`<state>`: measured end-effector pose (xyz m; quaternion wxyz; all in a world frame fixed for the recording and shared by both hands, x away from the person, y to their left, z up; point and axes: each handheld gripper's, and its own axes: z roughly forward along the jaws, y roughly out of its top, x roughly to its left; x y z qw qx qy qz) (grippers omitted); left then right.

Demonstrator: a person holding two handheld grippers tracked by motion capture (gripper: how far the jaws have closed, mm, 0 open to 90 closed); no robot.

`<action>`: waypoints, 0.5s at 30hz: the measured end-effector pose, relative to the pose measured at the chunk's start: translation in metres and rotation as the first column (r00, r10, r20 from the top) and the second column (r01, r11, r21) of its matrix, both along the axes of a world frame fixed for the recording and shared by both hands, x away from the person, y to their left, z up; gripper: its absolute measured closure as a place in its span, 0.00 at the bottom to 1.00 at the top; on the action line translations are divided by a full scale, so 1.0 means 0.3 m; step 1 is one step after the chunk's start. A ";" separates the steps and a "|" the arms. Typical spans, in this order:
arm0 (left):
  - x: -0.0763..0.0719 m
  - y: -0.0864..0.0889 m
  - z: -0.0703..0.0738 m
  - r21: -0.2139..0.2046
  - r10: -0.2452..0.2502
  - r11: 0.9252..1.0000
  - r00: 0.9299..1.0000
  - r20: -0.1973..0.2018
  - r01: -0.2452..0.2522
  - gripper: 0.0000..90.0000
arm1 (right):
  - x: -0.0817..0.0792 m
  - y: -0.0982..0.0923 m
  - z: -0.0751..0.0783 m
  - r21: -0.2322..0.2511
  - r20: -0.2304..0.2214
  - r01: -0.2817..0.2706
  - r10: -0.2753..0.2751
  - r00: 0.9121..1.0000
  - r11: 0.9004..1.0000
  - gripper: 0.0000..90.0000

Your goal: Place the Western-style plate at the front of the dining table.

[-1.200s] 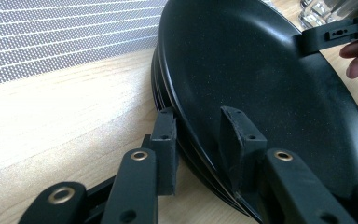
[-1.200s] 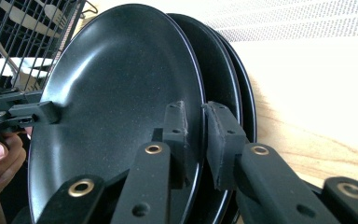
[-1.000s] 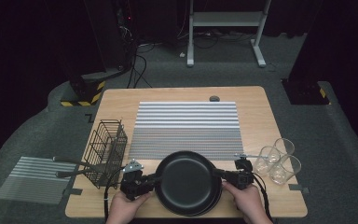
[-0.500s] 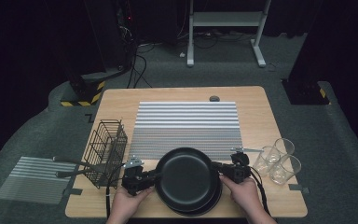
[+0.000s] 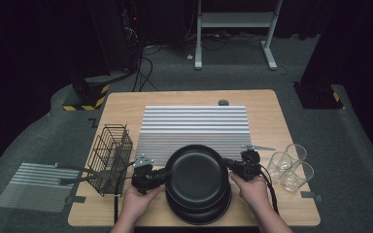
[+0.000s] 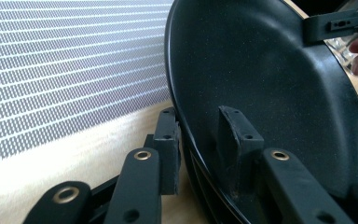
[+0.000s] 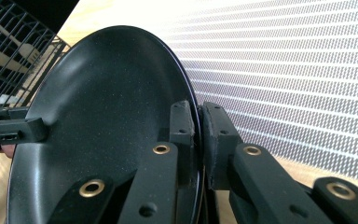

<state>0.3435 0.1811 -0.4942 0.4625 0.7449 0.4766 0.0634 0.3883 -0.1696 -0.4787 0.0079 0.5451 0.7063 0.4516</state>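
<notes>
From the high view we see a black plate [image 5: 195, 175] lifted over a second black plate [image 5: 199, 213] at the near edge of the wooden table [image 5: 126, 104], just in front of the striped mat [image 5: 196, 126]. The left gripper [image 5: 161, 175] meets its left rim and the right gripper [image 5: 228, 165] its right rim. A wire basket [image 5: 109, 158] stands to the left, three glasses [image 5: 291, 165] to the right.

In the left gripper view we look along the jaws of the left gripper [image 6: 198, 140]: one sits outside the plate's rim, the other inside the bowl, clamping the rim between them.

In the right gripper view the right gripper [image 7: 198, 126] has its jaws nearly together, pinching the plate's thin rim, with the basket [image 7: 9, 51] beyond
</notes>
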 end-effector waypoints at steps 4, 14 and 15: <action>0.004 -0.004 -0.010 -0.027 0.026 0.999 1.000 -0.018 -0.026 0.77 | 0.009 -0.005 -0.002 -0.012 -0.003 -0.007 0.006 1.000 1.000 0.92; -0.003 -0.016 -0.021 -0.001 0.037 0.999 0.998 0.060 -0.037 0.75 | 0.019 -0.011 -0.017 0.041 0.004 -0.024 0.024 1.000 0.999 0.85; -0.004 -0.018 -0.021 0.010 0.034 0.999 0.997 0.071 -0.035 0.75 | 0.017 -0.011 -0.017 0.027 0.006 -0.025 0.024 1.000 0.999 0.83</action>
